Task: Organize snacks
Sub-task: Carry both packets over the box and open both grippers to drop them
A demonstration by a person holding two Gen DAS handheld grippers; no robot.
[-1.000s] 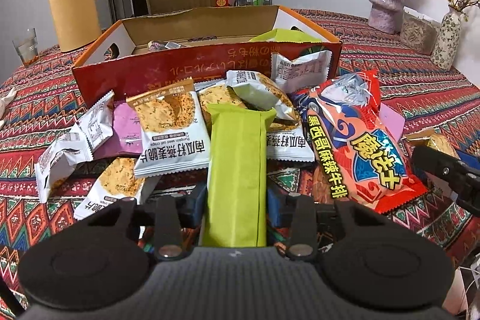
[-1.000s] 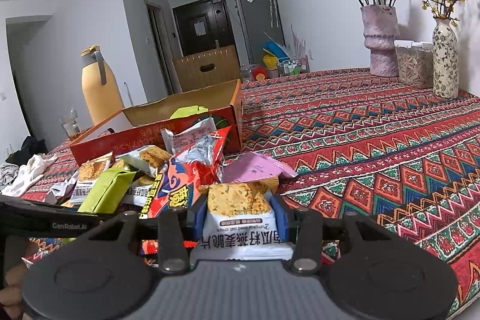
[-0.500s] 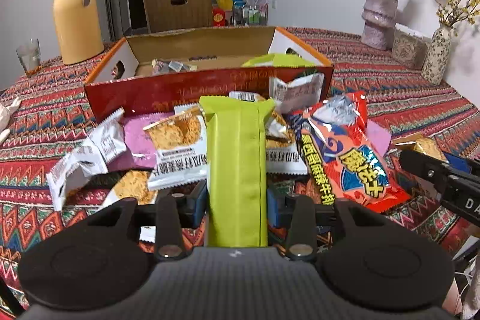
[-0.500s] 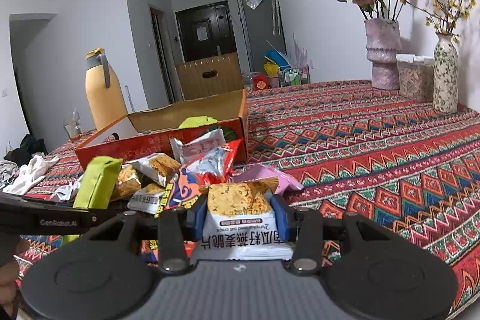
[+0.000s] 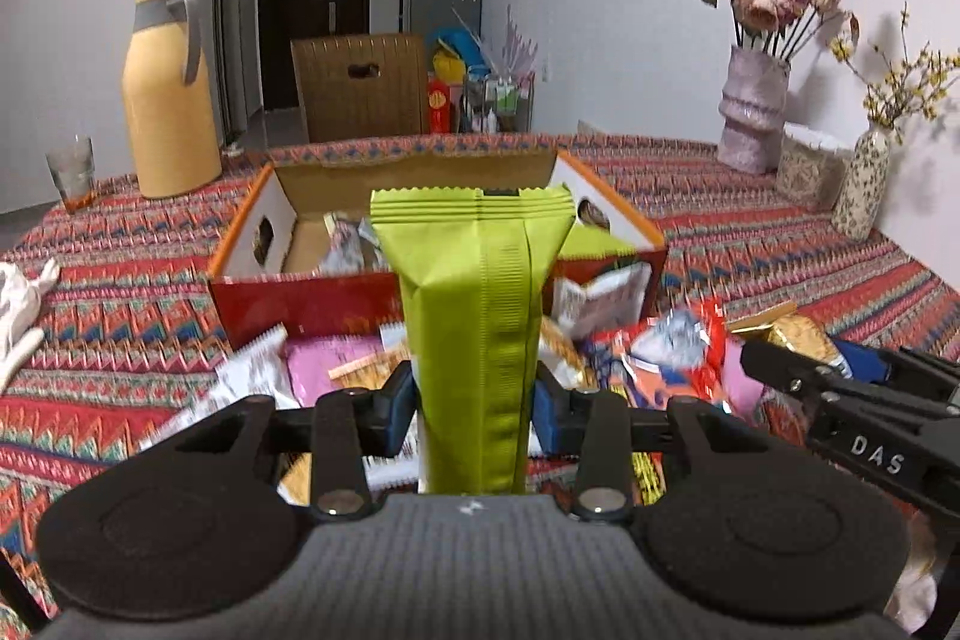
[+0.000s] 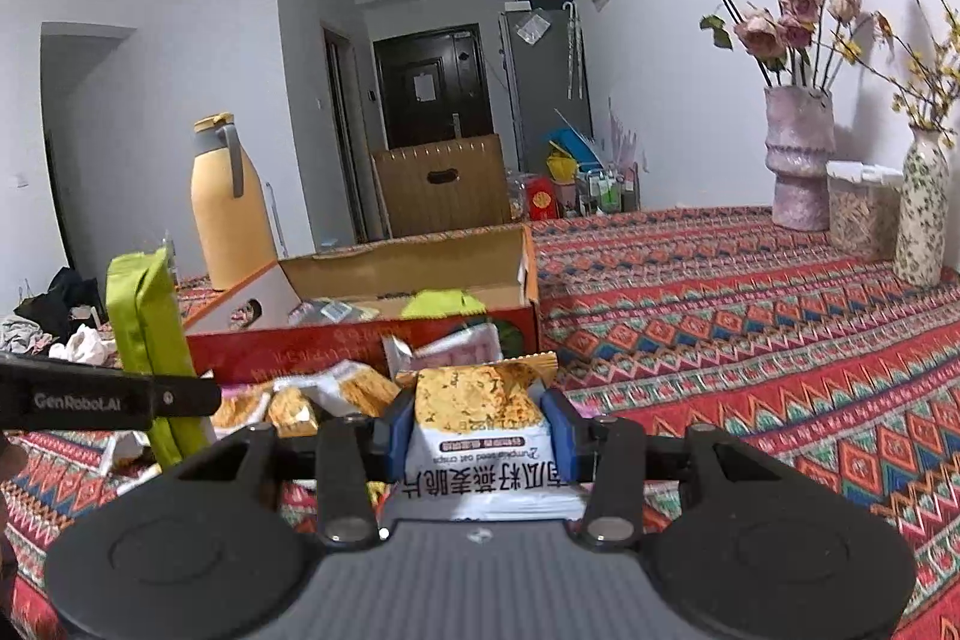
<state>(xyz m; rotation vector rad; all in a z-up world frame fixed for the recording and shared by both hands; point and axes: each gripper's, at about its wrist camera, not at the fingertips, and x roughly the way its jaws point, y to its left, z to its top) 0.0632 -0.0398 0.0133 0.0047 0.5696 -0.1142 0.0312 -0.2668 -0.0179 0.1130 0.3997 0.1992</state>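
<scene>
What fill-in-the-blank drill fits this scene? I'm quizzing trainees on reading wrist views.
1. The left gripper is shut on a long ____ packet.
2. The right gripper is shut on an oat crisp packet printed "Pumpkin seed ____ crisps".
3. The open box behind the loose snacks has a ____ front wall.
4. The yellow jug stands to the ____ of the box in both views.

Missing words: green; oat; red; left
</scene>
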